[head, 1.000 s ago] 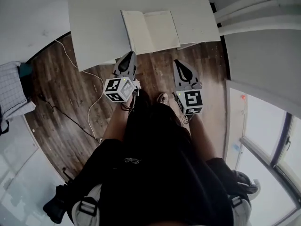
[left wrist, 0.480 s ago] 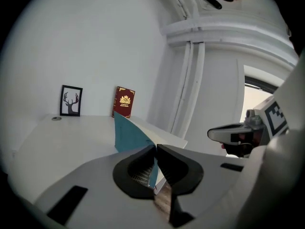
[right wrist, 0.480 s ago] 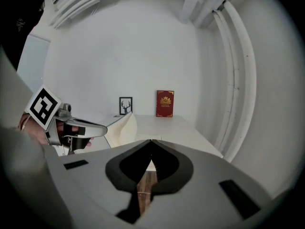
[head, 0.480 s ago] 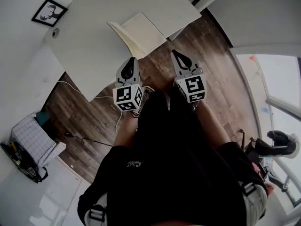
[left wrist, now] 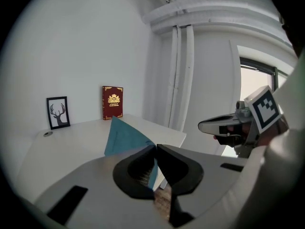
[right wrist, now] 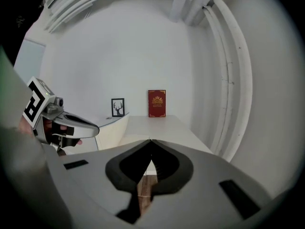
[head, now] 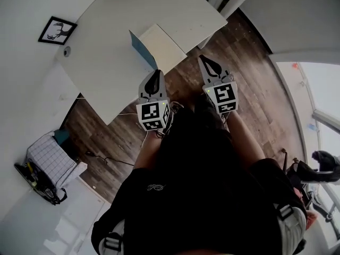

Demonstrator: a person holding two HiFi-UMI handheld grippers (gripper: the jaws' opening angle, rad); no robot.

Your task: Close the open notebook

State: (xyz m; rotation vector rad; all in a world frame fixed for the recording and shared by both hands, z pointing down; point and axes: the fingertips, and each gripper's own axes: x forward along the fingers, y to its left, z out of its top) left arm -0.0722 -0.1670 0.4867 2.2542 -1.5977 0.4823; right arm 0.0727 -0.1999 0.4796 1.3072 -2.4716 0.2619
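The notebook lies on the white table (head: pixel 106 73) near its front edge. Its right cream page (head: pixel 166 45) is flat, while its left half stands up and shows a teal cover (head: pixel 141 49) (left wrist: pixel 125 137). My left gripper (head: pixel 156 72) (left wrist: pixel 156 147) is shut, its tips at the near lower edge of that raised cover; I cannot tell whether they touch it. My right gripper (head: pixel 203 57) (right wrist: pixel 151 140) is shut and holds nothing. It hangs over the wooden floor just right of the notebook's corner. The right gripper view shows the raised half's cream inside (right wrist: pixel 114 130).
A red book (left wrist: pixel 112 102) (right wrist: pixel 157 103) and a framed deer picture (head: pixel 57 30) (left wrist: pixel 58 112) stand at the table's far edge against the wall. A cable (head: pixel 106 158) trails over the wooden floor at left. White pipes (left wrist: pixel 183 70) run up the wall at the right.
Both grippers have moved forward to the table's front edge. The notebook's left half, flat a second ago, has risen and now shows its teal outside.
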